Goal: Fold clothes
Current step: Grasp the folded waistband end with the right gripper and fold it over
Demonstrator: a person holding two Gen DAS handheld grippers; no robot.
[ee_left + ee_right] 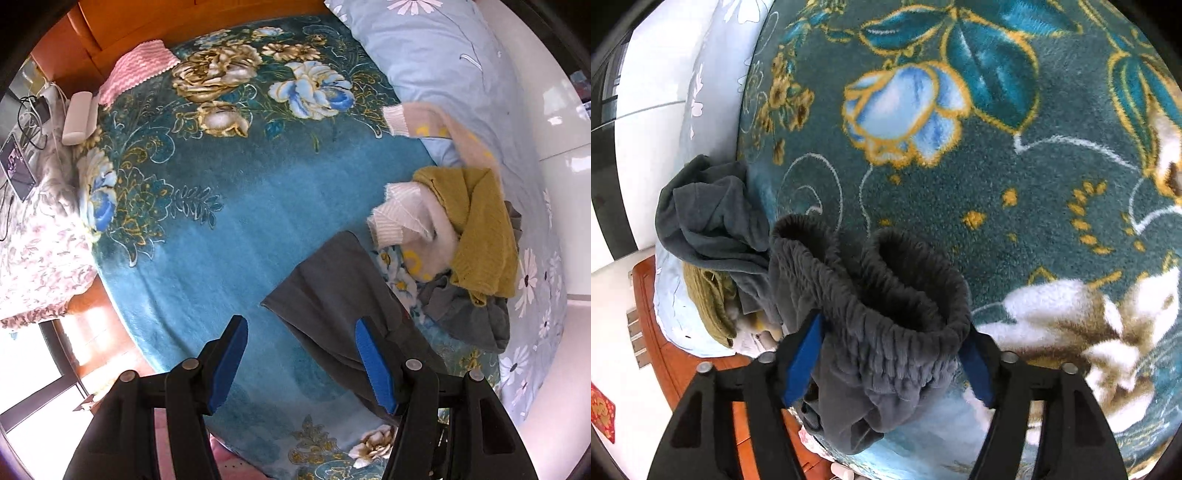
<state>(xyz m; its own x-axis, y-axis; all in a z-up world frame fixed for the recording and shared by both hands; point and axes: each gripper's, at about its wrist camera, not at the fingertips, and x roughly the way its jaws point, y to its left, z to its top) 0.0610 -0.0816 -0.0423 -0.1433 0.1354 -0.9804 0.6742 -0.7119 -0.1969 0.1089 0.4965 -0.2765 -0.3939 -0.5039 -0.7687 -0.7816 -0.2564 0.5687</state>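
A wide teal plush blanket printed with blue, white and gold flowers (pixel 229 206) covers the bed and fills most of both views. Along its far edge lies a pale blue quilt scattered with white daisies (pixel 436 62). On the opposite side of the blanket sits a crumpled grey-and-pink floral bedding heap (pixel 40 251), and a pink-and-white zigzag knit cloth (pixel 138 68) rests at the blanket's corner beside the orange wooden headboard (pixel 85 40).

Where blanket meets quilt lies a pile of unfolded clothes: a mustard-yellow knit sweater (pixel 476 229) on top, a cream knit garment with yellow circles (pixel 413 221) under it, and a crumpled dark grey-green top (pixel 713 218) at the pile's edge.

A pair of dark grey trousers with a gathered elastic waistband (pixel 886 317) stretches over the blanket from beside that pile. The right gripper (pixel 894 358) has its blue-padded fingers (pixel 803 354) on either side of the bunched waistband, pinching it just above the blanket's near edge. In the left wrist view the trouser fabric (pixel 332 295) lies flat on the blanket, and the left gripper (pixel 303 360) hovers with its blue pads spread wide, one finger over the grey cloth, holding nothing.

A white oblong case (pixel 77 118) lies near the blanket's headboard corner.
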